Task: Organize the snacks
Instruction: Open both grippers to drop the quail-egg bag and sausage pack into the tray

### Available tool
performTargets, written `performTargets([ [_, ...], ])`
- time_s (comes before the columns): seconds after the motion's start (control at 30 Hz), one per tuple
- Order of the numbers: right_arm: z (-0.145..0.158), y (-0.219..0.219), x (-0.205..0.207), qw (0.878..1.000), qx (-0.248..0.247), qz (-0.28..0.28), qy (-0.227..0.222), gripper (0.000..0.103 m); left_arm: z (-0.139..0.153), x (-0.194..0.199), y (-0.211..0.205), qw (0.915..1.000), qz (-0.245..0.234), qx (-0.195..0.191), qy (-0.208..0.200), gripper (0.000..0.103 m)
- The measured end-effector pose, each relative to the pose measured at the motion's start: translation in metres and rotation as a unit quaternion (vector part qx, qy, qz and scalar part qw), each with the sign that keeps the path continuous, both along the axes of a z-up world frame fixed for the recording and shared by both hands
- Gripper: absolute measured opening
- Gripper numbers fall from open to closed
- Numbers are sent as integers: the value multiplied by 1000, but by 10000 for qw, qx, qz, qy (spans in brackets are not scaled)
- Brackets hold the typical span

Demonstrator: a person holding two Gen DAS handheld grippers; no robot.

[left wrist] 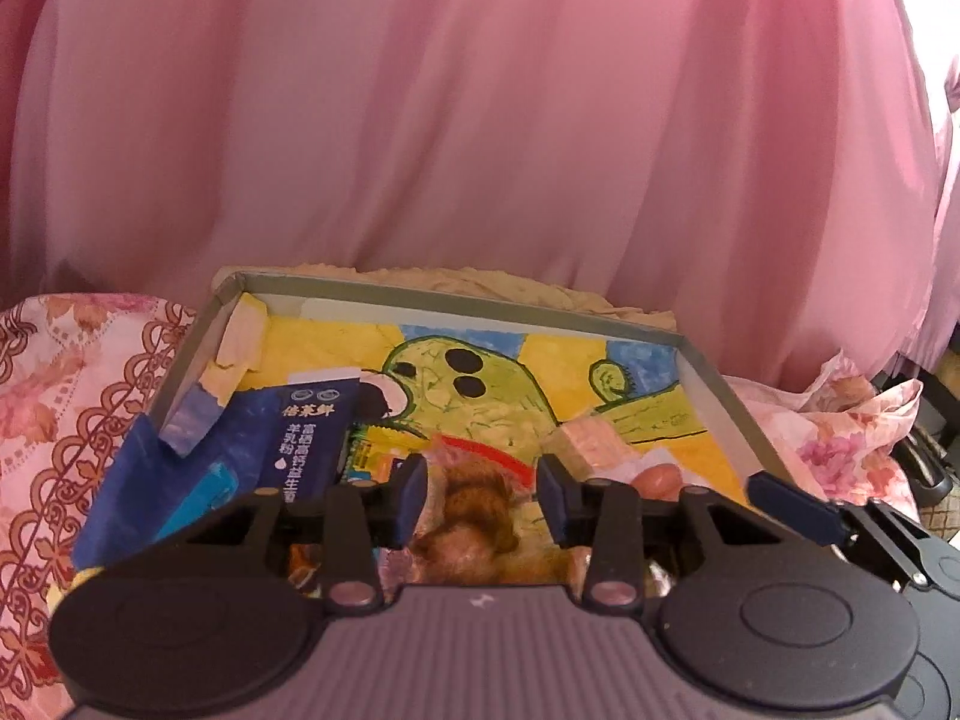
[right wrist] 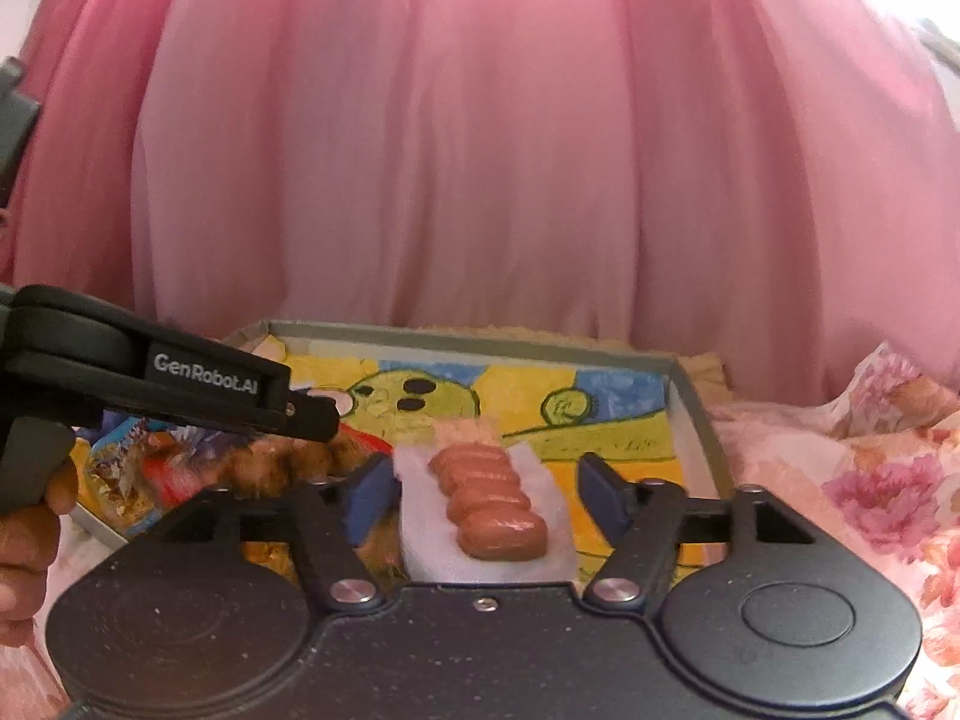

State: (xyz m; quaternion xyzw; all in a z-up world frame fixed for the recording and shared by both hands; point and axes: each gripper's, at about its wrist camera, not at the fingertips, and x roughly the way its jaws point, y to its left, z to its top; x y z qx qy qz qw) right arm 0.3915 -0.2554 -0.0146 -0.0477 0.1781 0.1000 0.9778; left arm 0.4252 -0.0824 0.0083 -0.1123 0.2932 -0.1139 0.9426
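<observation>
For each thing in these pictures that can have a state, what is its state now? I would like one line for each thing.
left gripper: open, jaws on either side of the brown snack pack, not closed on it.
right gripper: open, jaws apart from the sausage pack.
brown snack pack: sealed, lying in the tray.
sausage pack: sealed, lying flat in the tray.
blue packet: lying tilted in the tray.
tray: uncovered, holding snacks.

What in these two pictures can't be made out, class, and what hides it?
- Left wrist view: the near half of the brown snack pack, behind the left hand-held gripper.
- Right wrist view: the sausage pack label, not visible.
- Right wrist view: the tray near edge, hidden by the right hand-held gripper.
</observation>
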Motion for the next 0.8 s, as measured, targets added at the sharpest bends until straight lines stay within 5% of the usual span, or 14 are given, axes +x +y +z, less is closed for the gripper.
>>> performTargets([
  [0.1, 6, -2, -11, 9999, -88, -26, -147, 81, 4, -4, -1, 9999, 11, -115, -124, 49],
  [0.47, 33, -21, -48, 9984, -13, -264, -490, 98, 33, -42, 0, 9958, 202, -226, -862, 97],
  [0.8, 67, -27, -103, 9966, 233, -360, -708, 102, 62, -91, 17, 9905, 436, -110, -1302, 103],
])
